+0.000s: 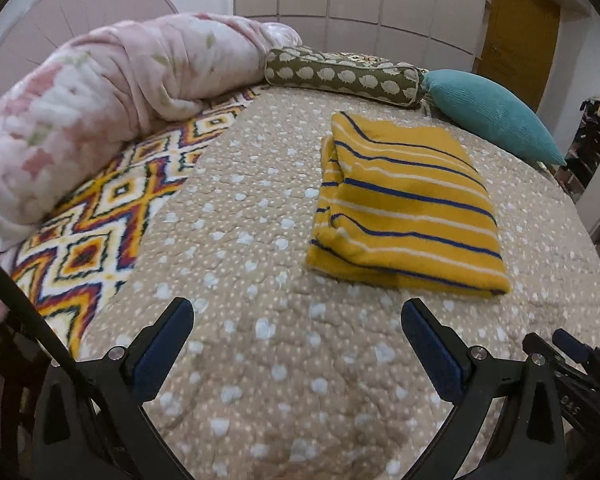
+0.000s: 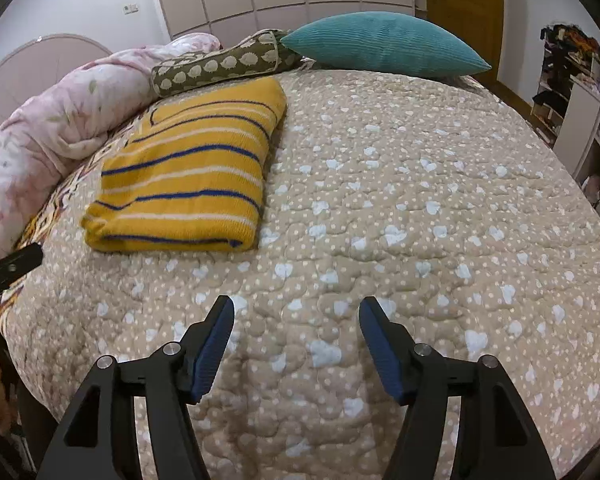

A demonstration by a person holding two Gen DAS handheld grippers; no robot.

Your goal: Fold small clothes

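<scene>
- Yellow knit top point(image 1: 404, 208), striped in blue and white, lies folded into a thick rectangle on the quilt point(image 1: 236, 240).
- From the left wrist view, its long axis runs from the near edge of the bed away toward the bolster point(image 1: 340, 76); the stripes run across that axis, slanting down to the right.
- Its folded layers show along the left side in that view, where a tucked part bulges out; the near end is a rounded fold.
- From the right wrist view the top sits to the left, its far end just beside the bolster and its near end pointing toward the camera.
- Teal cushion point(image 2: 384, 44) lies at the far edge, its tip touching the bolster's end.
- Pink blanket point(image 1: 100, 112) is heaped on the left, over a zigzag-patterned rug point(image 1: 96, 232), apart from the top.
- Left gripper point(image 1: 298, 316) hangs over bare quilt, near the top's near end but not touching it; its jaws stand wide apart with nothing between them.
- Right gripper point(image 2: 296, 316) hangs over bare quilt to the right of the top, well apart from it; its jaws are parted and empty.
- Blue pads point(image 2: 210, 356) line the fingers of both.
</scene>
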